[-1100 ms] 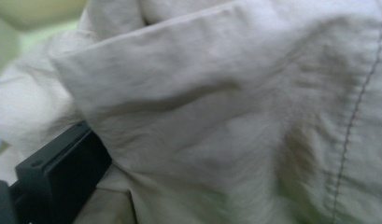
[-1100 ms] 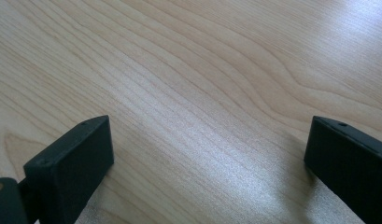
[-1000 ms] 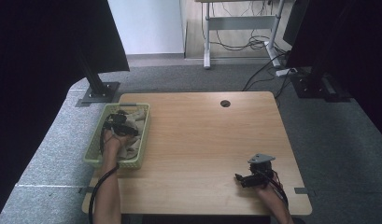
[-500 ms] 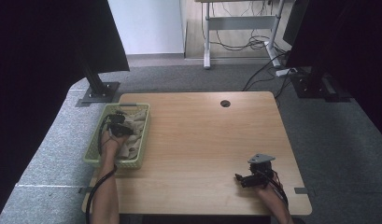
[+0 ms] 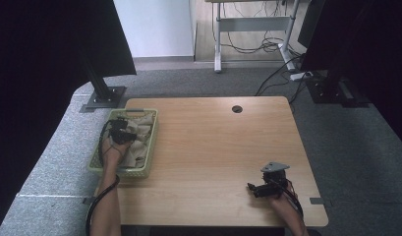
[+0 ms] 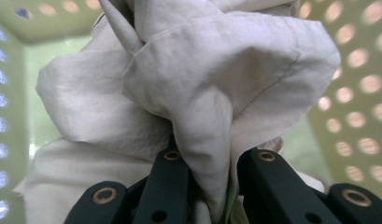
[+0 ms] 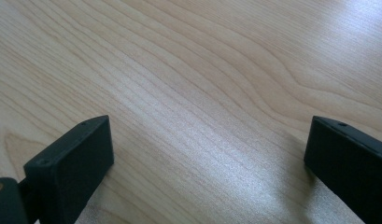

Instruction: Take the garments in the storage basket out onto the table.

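Note:
A pale green perforated basket [image 5: 148,147] stands at the table's left edge with crumpled beige cloth [image 5: 139,132] inside. My left gripper [image 5: 121,133] is down in the basket; its jaws have just been closing and now pinch a fold of the beige cloth [image 6: 212,126], which bunches up above the two black fingers [image 6: 170,177]. The basket's green walls [image 6: 361,84] show behind the cloth. My right gripper [image 5: 257,189] rests near the table's front right, jaws wide apart over bare wood [image 7: 202,93], with nothing between the fingers [image 7: 72,158].
The wooden table [image 5: 213,142] has a round cable hole [image 5: 237,109] near its far edge. A black stand base [image 5: 105,96] sits on the carpet behind the basket, and another stand [image 5: 336,88] is at the far right.
My left gripper has risen slightly inside the basket with the cloth gathered at it. The right gripper has stayed where it was.

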The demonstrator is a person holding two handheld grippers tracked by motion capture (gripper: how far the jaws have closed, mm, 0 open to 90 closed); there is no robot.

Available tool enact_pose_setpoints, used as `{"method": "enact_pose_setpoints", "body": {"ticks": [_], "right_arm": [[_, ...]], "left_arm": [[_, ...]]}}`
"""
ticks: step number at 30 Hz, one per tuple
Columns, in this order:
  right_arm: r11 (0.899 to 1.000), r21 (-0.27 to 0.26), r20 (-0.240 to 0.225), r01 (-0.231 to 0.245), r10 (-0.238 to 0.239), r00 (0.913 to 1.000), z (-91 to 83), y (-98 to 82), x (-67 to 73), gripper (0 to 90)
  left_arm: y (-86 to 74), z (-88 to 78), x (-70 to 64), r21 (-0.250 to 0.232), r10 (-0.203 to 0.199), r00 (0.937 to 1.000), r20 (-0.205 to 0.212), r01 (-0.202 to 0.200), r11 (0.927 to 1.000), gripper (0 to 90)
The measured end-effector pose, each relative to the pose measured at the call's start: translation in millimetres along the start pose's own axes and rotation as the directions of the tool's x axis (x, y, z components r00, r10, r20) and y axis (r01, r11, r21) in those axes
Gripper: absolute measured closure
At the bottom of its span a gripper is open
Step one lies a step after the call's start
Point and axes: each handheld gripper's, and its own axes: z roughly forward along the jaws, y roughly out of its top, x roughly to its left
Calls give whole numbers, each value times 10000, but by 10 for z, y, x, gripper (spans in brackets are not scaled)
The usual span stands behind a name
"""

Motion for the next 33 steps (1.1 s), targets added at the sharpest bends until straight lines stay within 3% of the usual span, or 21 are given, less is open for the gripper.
{"method": "enact_pose_setpoints", "body": {"ticks": [9, 16, 33], "right_arm": [[10000, -1, 1, 1, -1, 10000, 0, 0, 0, 10], [10000, -1, 0, -2, 2, 10000, 0, 0, 0, 10], [10000, -7, 6, 13, -13, 10000, 0, 0, -1, 10]], "left_arm": [[50, -408, -67, -1088, 194, 9994, 273, -163, 9939, 820], [77, -649, -114, -1629, 227, 9997, 72, -212, 9864, 819], [202, -1241, -327, -2959, 770, 9970, -114, -769, 9521, 819]]}}
